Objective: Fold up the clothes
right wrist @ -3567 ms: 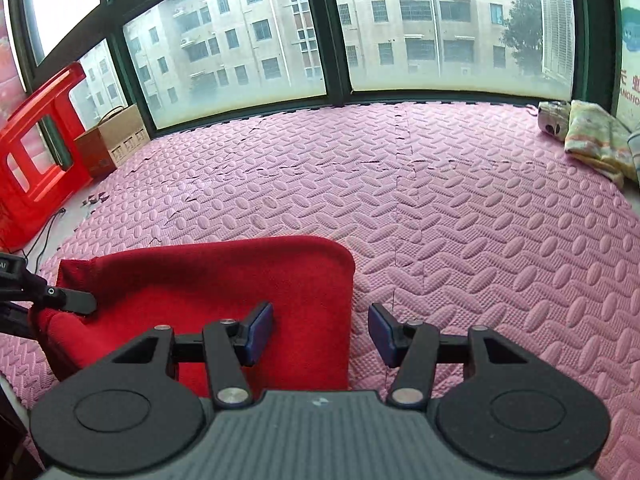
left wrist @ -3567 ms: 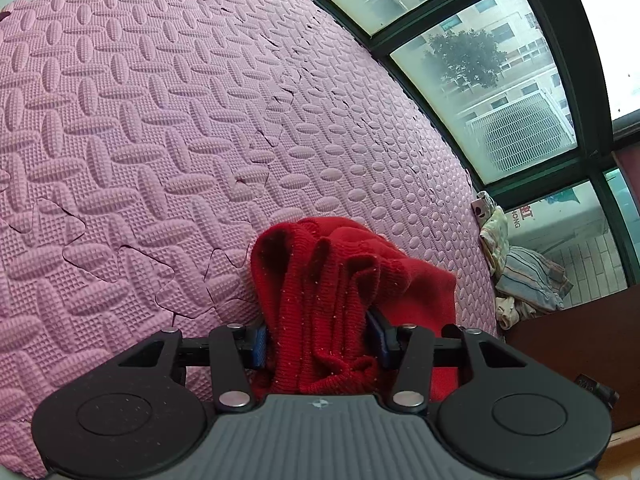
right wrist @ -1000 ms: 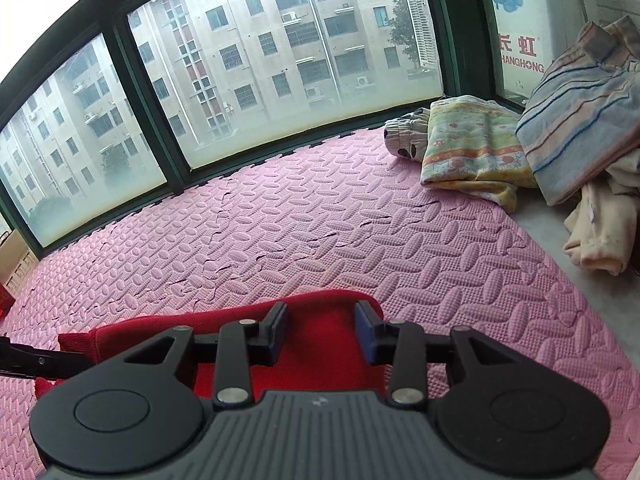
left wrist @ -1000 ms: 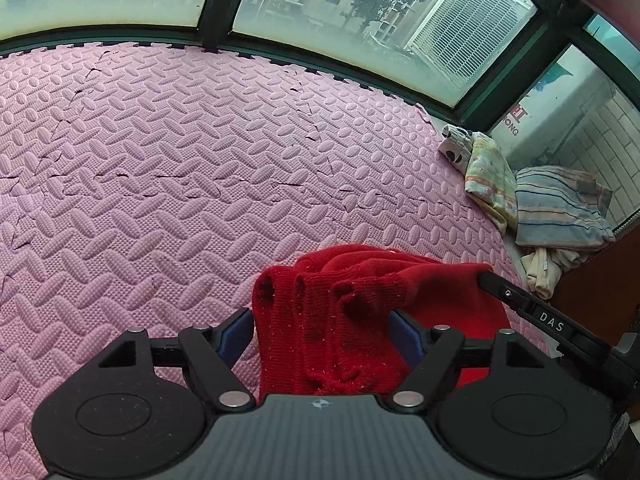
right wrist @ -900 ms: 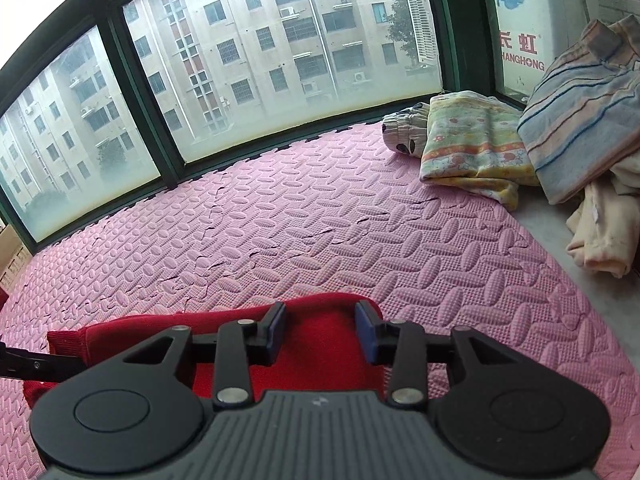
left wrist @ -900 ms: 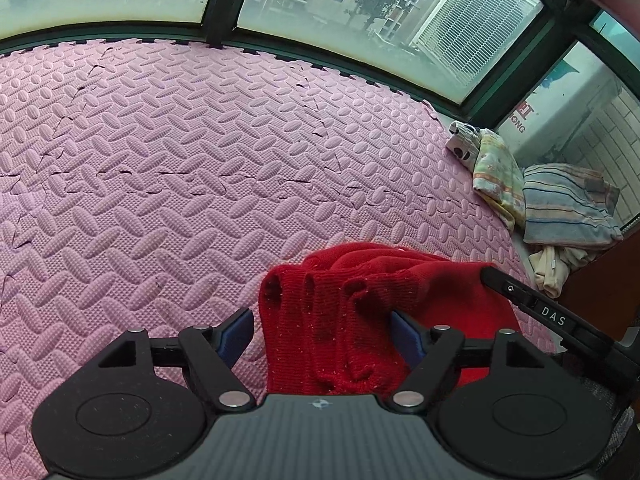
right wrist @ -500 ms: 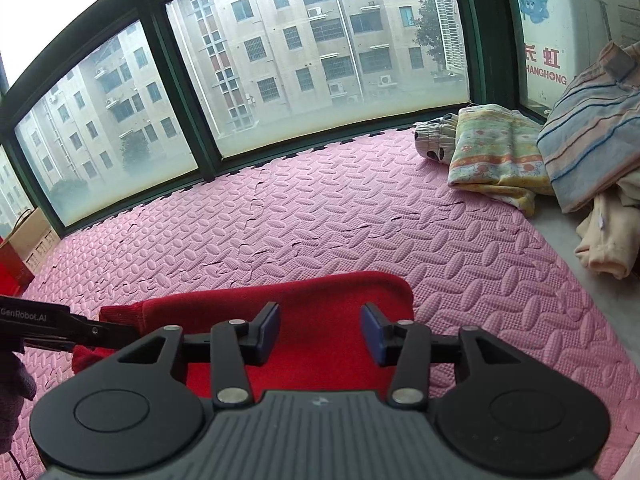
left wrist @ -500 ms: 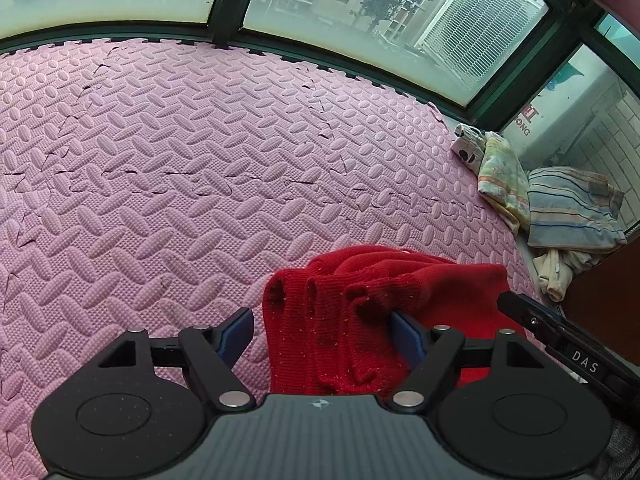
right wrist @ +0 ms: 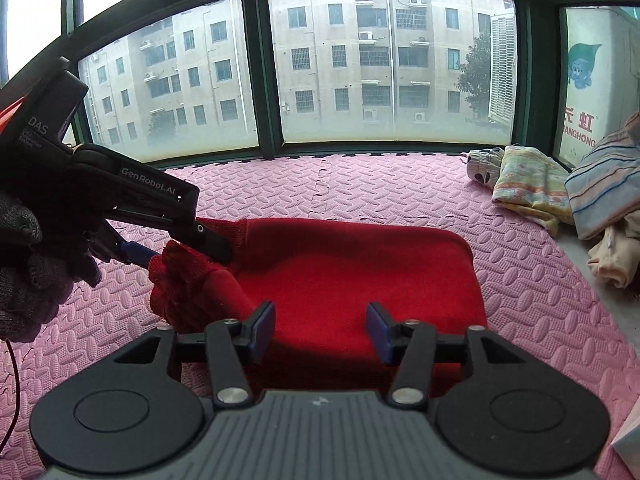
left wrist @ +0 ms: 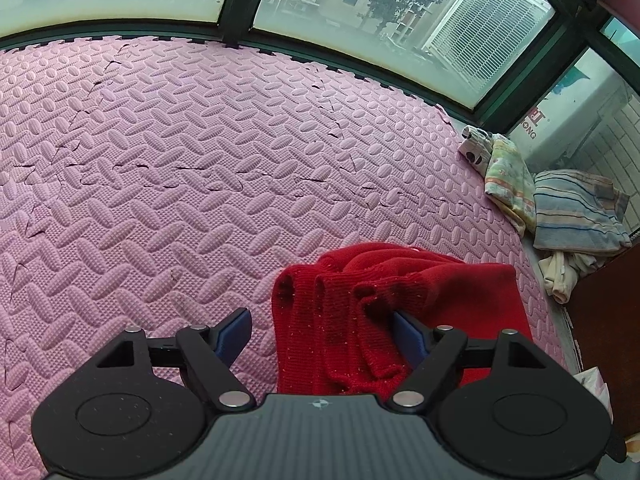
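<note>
Pink mat (right wrist: 360, 184); one red sweater (right wrist: 360, 276); left claw (left wrist: 320, 332) apart; right claw (right wrist: 320, 328) opening, unclamped.

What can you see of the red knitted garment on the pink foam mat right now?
The red knitted garment lies folded into a flat, rounded rectangle on the pink foam mat. Its left end is bunched into ribbed folds that rise off the mat. The left gripper straddles that bunch with its jaws wide; its right pad is against the knit, its left pad clear. The right gripper, jaws just opening, hovers over the flat part without pressing it.
</note>
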`<action>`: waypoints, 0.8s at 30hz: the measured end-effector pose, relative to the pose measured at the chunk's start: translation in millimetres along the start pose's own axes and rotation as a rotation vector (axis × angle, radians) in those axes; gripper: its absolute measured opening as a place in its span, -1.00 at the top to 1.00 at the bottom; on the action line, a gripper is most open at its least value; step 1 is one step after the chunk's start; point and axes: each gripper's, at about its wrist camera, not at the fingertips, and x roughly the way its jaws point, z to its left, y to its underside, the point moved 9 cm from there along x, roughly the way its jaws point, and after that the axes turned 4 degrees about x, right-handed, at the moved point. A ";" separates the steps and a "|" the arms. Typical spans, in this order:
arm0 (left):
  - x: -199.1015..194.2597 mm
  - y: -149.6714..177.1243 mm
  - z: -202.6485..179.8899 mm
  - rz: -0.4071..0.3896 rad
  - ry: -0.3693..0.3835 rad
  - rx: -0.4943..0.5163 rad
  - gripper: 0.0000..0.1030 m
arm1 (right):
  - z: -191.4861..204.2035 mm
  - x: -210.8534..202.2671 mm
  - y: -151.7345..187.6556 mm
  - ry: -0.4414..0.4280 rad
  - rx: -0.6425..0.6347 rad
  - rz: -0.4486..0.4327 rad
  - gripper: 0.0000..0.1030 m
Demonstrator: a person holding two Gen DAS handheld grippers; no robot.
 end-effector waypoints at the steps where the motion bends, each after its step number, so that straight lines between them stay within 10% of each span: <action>1: -2.5 0.4 0.5 -0.005 0.000 0.000 -0.53 | -1.4 -3.3 -0.8 0.003 0.007 -0.008 0.00; 24: -60.5 57.9 -7.3 -0.059 -0.014 0.112 -0.91 | -32.8 -27.4 25.2 0.083 0.094 0.040 -0.55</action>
